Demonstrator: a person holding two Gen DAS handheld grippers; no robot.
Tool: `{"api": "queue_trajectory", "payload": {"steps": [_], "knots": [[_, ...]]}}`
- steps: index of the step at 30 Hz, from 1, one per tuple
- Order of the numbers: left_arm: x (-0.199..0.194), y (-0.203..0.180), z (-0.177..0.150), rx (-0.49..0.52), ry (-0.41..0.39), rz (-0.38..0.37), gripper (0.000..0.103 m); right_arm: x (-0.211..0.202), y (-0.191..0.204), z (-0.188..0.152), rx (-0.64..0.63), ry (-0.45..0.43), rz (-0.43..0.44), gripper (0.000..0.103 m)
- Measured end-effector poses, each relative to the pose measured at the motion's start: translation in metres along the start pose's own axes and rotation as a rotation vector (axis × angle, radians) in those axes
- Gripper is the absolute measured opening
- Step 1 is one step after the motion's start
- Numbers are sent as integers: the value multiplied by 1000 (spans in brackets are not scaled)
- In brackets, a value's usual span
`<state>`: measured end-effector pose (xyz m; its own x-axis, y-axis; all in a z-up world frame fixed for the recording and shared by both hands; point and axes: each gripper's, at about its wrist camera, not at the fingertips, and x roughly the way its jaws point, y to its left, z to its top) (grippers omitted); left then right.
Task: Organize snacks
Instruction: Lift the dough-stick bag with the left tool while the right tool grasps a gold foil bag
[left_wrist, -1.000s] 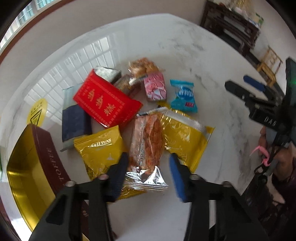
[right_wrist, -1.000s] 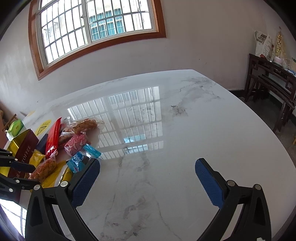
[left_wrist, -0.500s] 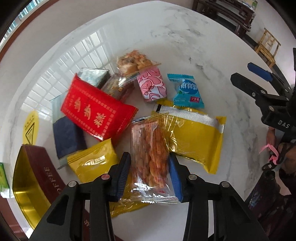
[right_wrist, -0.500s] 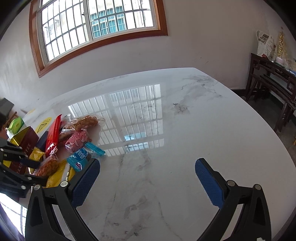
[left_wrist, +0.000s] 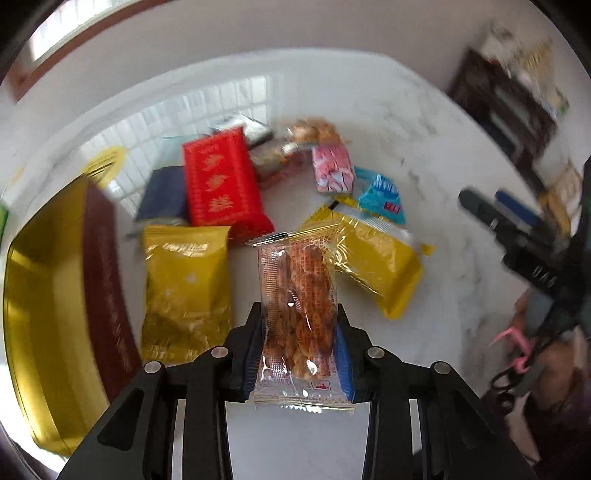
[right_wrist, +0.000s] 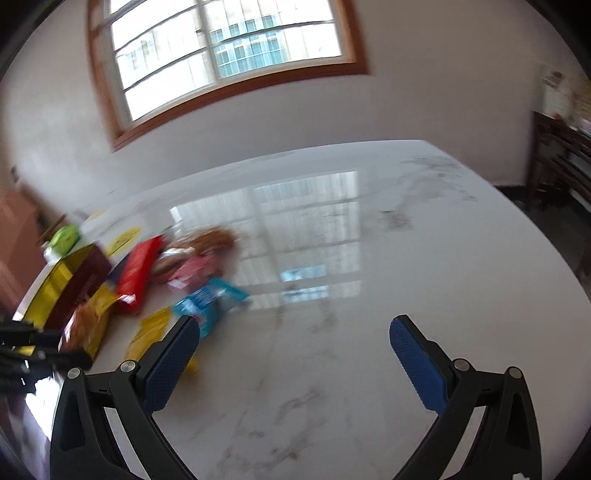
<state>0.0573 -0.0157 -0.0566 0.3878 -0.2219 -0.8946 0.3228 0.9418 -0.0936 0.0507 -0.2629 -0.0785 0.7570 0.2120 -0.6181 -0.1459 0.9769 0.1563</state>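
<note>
A: Clear snack packet (left_wrist: 299, 314), orange-brown fried pieces seen inside, red print, crimped gold-edged end. Clamped between the blue pads of the left hand-held gripper (left_wrist: 300, 341), raised above the bench (left_wrist: 424, 155).

B: Around it?

A: Two yellow foil packs (left_wrist: 186, 291) are seen on either side of it, a red pack (left_wrist: 221, 184) behind, and a gold tin (left_wrist: 44, 295) at far left. The right hand-held gripper (right_wrist: 295, 363) is held wide apart, nothing gripped.
</note>
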Motion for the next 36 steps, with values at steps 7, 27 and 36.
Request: {"api": "queue_trajectory", "payload": {"steps": [7,27,36], "knots": [[-32,14,-15,-48,-36,-52,36,4,58,2,-167,117,111,103],[-56,27,-37,-83,-57,-94,36,70,89,8,-207,314,112,83],[-56,37,-39,-117,-50,-116,36,49,96,1,-195,288,178,53]]}}
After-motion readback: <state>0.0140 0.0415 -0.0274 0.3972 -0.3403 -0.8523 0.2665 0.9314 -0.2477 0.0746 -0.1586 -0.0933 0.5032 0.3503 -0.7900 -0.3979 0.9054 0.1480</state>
